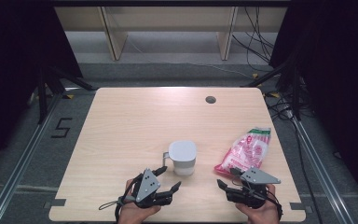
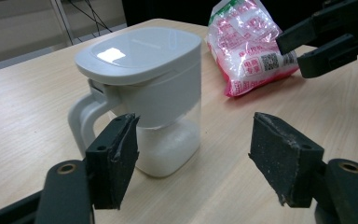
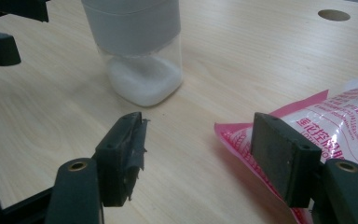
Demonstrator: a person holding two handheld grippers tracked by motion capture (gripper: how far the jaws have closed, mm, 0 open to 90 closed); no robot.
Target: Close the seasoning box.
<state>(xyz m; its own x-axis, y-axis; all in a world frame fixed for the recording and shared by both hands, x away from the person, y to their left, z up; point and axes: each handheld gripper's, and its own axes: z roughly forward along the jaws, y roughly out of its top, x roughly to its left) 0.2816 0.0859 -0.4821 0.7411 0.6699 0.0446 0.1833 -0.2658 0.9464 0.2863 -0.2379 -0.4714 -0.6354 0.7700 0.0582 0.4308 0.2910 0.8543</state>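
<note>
Left tongs (image 1: 168,179): gaping wide, nothing between the pads, aimed up the table at the white canister (image 1: 182,157).
Right tongs (image 1: 227,178): wide apart too and empty, one pad hanging just over the near corner of the pink bag (image 1: 246,150), not pressing it as far as I can see.
Canister position: standing upright on the table (image 1: 121,130), just ahead of the left tongs and a touch to their right, clear of both pads.
Canister handle: sticks out on the left, toward the left tongs' side.
Bag position: lying flat to the right of the canister, well apart from it, long axis running away from the person and slightly rightward.
Nearer hand: left for the canister, right for the bag.
Key relation: the canister sits off-centre in the left tongs' gap, so I'd judge a small shift rightward is needed before closing.
</note>
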